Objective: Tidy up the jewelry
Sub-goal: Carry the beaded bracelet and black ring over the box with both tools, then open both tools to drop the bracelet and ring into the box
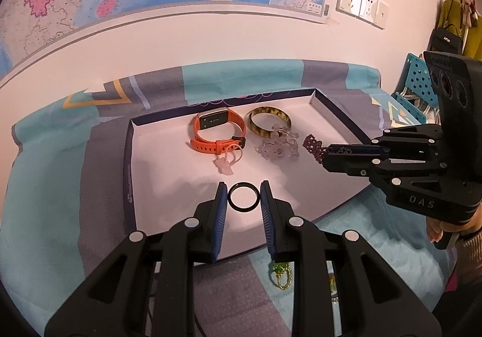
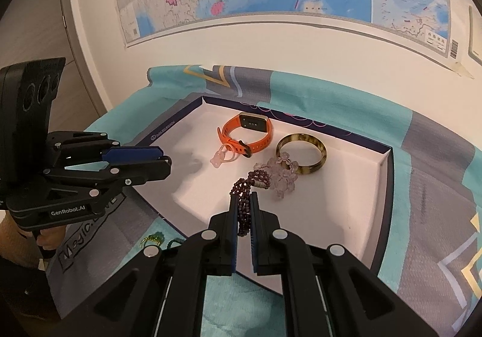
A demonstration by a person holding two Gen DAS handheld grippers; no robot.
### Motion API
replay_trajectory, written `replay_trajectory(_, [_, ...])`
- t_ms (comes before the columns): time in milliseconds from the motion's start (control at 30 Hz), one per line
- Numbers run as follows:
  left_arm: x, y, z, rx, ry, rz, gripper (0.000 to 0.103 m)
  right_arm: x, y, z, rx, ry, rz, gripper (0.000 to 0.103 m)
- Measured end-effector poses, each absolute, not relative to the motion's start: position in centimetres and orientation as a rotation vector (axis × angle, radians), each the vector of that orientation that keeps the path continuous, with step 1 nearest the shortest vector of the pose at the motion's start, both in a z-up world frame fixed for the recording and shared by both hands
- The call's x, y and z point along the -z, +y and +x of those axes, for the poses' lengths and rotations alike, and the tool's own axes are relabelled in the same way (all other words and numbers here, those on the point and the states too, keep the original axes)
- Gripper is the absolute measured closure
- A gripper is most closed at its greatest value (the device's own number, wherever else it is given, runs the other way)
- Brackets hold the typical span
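Observation:
A shallow white-lined tray (image 1: pixel 128 156) with a dark blue rim lies on a teal and grey cloth. Over its near part my left gripper (image 1: pixel 243 186) is shut on a thin black ring (image 1: pixel 243 210), one pad touching each side. From the right, my right gripper (image 1: pixel 323 153) is shut on a purple beaded bracelet (image 1: pixel 313 144), which hangs out past the pads. In the right wrist view the same bracelet (image 2: pixel 241 186) droops from that right gripper (image 2: pixel 244 195) over the tray (image 2: pixel 346 201), with the left gripper (image 2: pixel 165 159) at the left edge.
In the tray lie an orange watch (image 1: pixel 217 132), a tortoiseshell bangle (image 1: pixel 261 132), a clear crystal bracelet (image 1: pixel 277 147) and a pink charm (image 1: pixel 224 166). A green and gold piece (image 1: pixel 281 272) lies on the cloth in front. A blue perforated basket (image 1: pixel 415 87) stands at the right.

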State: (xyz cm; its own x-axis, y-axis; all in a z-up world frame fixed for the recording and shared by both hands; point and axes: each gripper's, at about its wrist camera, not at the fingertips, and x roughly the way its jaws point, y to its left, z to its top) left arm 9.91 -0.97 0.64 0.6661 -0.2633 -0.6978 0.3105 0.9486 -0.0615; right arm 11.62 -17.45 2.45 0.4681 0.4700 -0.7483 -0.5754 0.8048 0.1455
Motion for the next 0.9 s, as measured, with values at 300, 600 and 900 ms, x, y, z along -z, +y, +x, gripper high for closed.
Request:
replay_trajectory(300, [-0.1,-1.4,10.9,0.316,0.793,0.073,0.08,-2.0,-17.1,12.2,-0.634,0.879,-0.153,0.097])
replay_trajectory(600, [0.1,-1.8,11.7,0.312,0.8,0.076,0.08,-1.3,-16.5,13.1,-0.633,0.893,-0.178,0.097])
replay_trajectory(900, [1.0,-2.0,13.5,0.299,0.834,0.069,0.08,-0.5,-15.8,13.9,-0.615,0.903,-0.206,0.097])
